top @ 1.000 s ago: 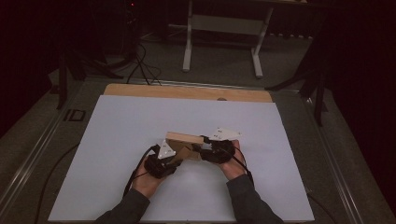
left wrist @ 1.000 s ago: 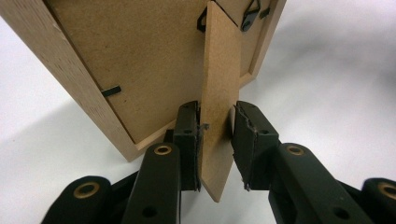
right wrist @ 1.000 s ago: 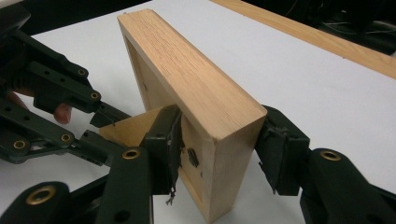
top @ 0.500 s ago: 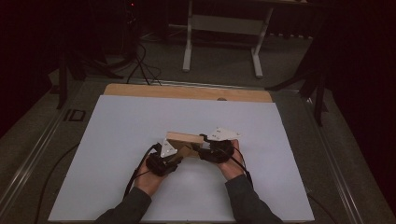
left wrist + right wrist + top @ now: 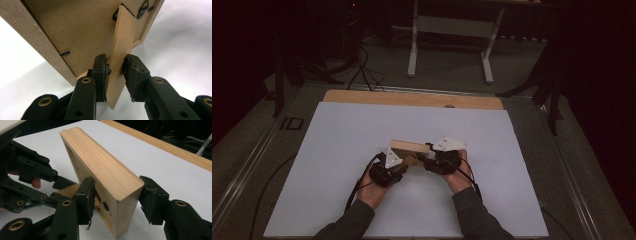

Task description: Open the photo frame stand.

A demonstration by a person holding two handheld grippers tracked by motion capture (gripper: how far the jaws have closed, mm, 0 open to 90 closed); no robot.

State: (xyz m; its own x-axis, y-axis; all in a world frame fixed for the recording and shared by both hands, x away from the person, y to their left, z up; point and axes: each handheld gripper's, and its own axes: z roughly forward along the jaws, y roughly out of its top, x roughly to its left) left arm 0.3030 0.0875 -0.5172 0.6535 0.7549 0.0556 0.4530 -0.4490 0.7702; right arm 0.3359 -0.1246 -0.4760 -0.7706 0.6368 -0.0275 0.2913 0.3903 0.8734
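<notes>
what's going on: looks like a wooden picture frame [image 5: 410, 147] is being propped up on its fold-out stand, standing on edge near the middle of the white sheet [image 5: 337, 145] that covers the table

where the frame is: upright-ish on its lower edge, tilted a bit, right between the two hands, back side facing the person

left gripper [image 5: 115, 71]: its jaws sit either side of the thin fibreboard easel leg [image 5: 120, 50] that swings out from the frame's back. One pad touches the leg, the other looks like it has a sliver of gap, so I'd call it a light pinch at best, can't say for sure

right gripper [image 5: 117, 200]: jaws straddle the frame's thick side at the near corner. They've just been opening up, and there's visible space on the far pad, so it's around the frame, not clamped on it

back of the frame: backing board [image 5: 75, 32] is in, with a small turn clip [image 5: 64, 52] and a sawtooth hanger [image 5: 142, 11] up near the top

done so far (my guess): frame is up off its face, leg is swung away from the back

left to do: set the leg angle so it bears on the sheet, then let go with both and see if it stands alone

iffy bit: with the right side loosening, the frame could tip if the leg isn't planted yet
</notes>
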